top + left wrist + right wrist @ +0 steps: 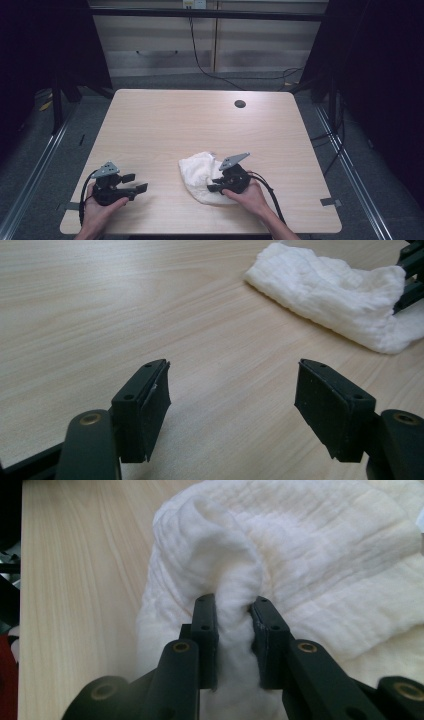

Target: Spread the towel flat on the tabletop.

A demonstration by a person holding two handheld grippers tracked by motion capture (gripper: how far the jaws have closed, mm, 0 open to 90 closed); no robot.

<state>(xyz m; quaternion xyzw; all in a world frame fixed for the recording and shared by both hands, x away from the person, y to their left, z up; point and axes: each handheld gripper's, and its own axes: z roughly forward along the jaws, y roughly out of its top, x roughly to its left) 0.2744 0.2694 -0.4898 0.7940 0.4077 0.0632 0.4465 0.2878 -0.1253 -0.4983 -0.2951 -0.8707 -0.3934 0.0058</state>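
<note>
Right gripper view: my right gripper [233,611] pinches a fold of the white cloth [320,560]; left gripper [232,390] spread over bare table [100,305], cloth ahead-right; no readable writing.

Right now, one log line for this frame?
right gripper: jaws pinch a fold of white cloth | left gripper: jaws open, apart from the cloth | table: cloth at near right

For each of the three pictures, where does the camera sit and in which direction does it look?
High view: above the person's side, looking forward and down on the table; both hands and the left gripper and right gripper show.
Left gripper view: on the left gripper, looking over the table between its own open jaws toward the white cloth.
Right gripper view: on the right gripper; its jaws pinch a fold of the cloth.
All three share the cloth.
</note>
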